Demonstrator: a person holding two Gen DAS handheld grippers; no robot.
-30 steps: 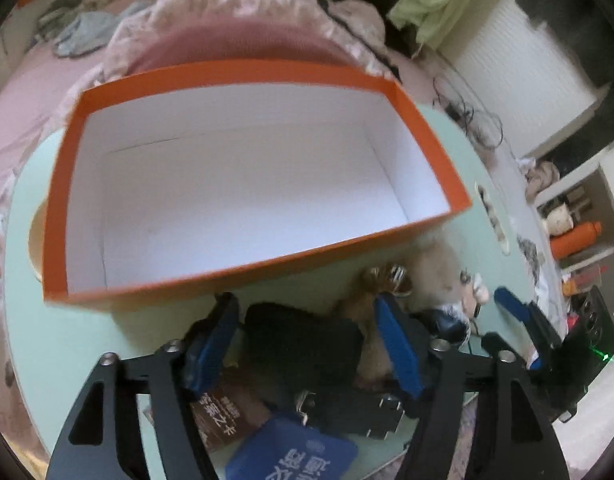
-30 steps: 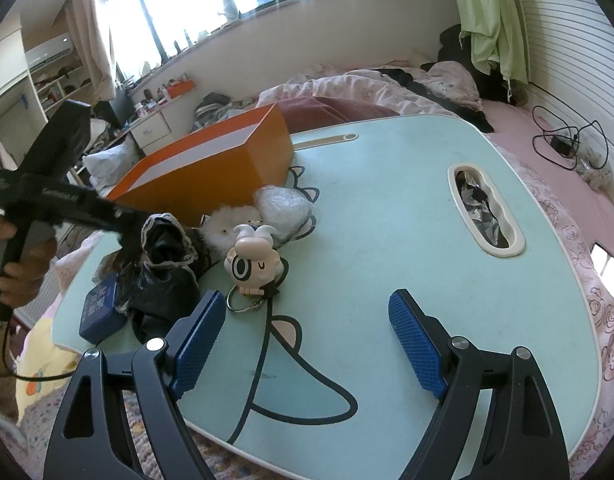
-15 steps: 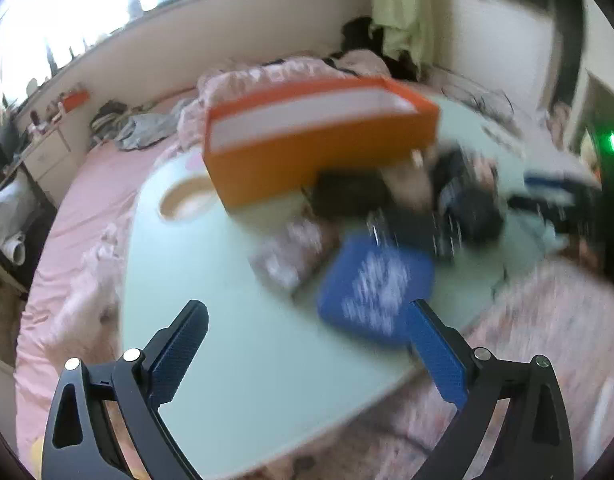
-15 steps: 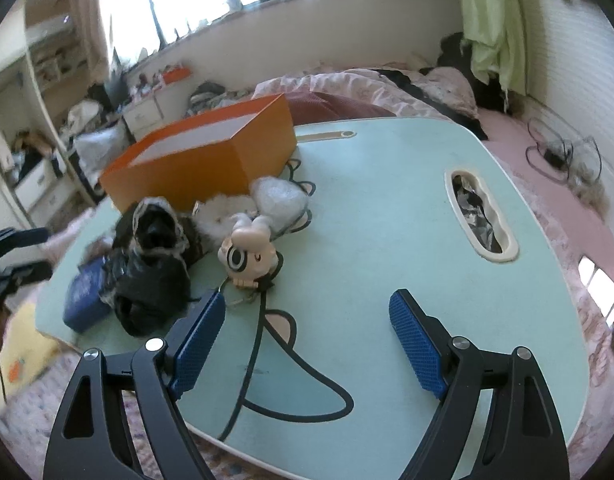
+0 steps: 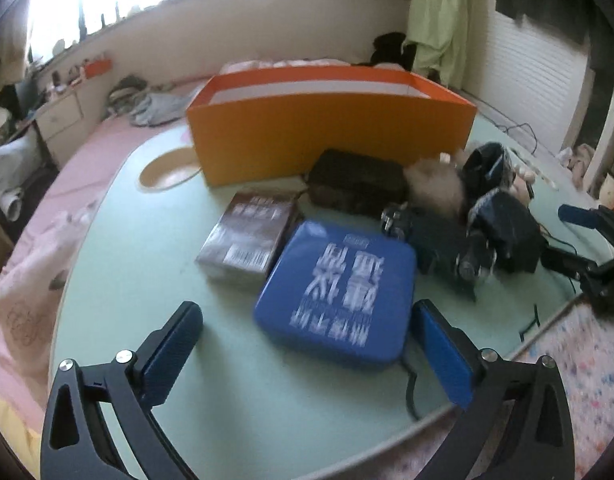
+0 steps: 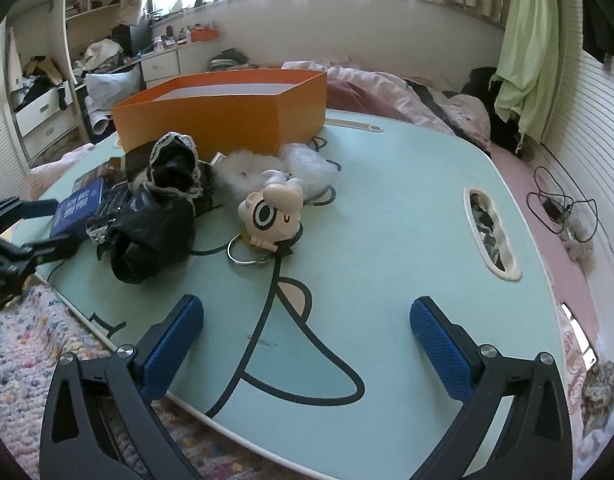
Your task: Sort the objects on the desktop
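Lying just ahead of wide-open left tool (image 5: 305, 330): blue tin (image 5: 337, 294).

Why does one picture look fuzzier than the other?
Left wrist view: motion blur smears the blue tin lettering and the fluffy toy. Right wrist view: sharp, the keychain figure crisp; windows glare white and straight edges bow in both.

blue tin (image 5: 335, 292), brown box (image 5: 249, 236); lettering unreadable

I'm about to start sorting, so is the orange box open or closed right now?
Open. The orange cardboard box sits upright with no lid, and its white inner walls show. Its floor is hidden, so cannot tell whether it is empty.
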